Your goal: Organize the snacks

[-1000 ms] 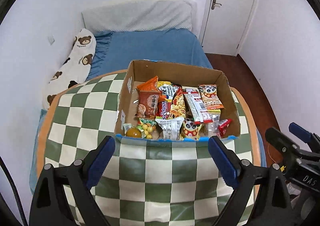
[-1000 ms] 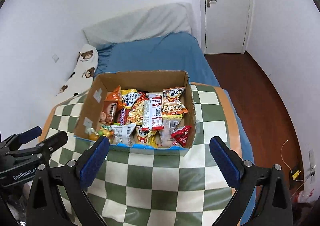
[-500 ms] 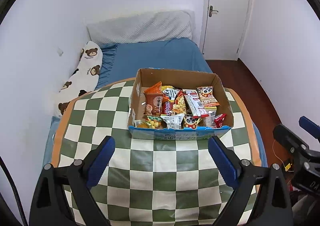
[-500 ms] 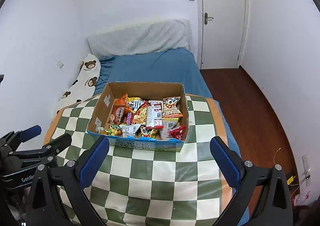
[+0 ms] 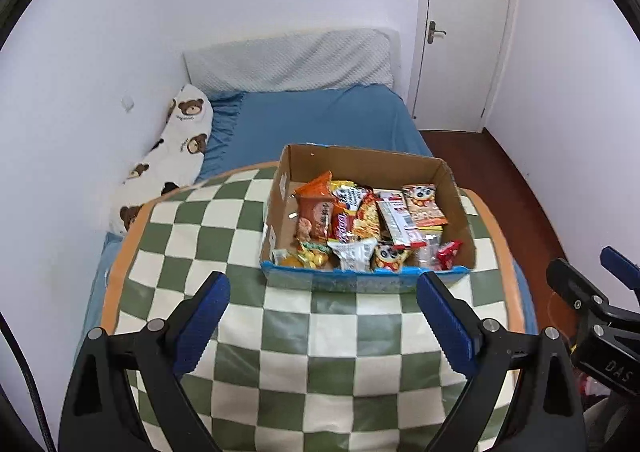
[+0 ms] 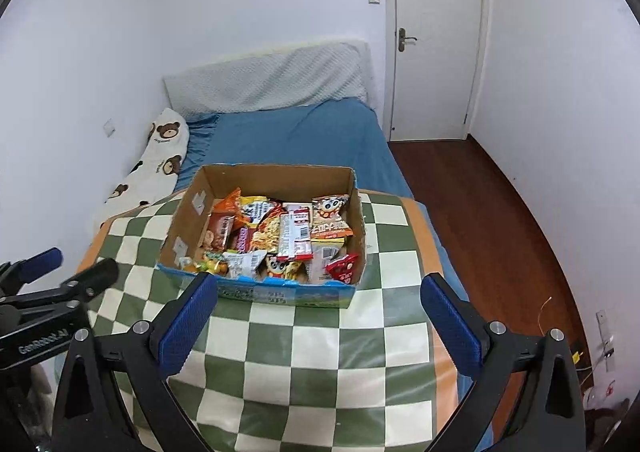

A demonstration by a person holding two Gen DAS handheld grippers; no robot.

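Your left gripper hangs with its jaws spread wide and empty, just short of the cardboard box; your right gripper is the same, jaws wide apart, holding nothing. The cardboard box sits on the green-checked cloth covering the bench, packed with snack packets. Behind the box lies the blue bed, with a bear-print pillow to the box's left

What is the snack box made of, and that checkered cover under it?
The snack box looks like brown cardboard: dull, with raw, slightly ragged edges. The checkered cover seems to be soft fabric, perhaps slightly glossy, since it drapes over the edges and shows faint sheen.
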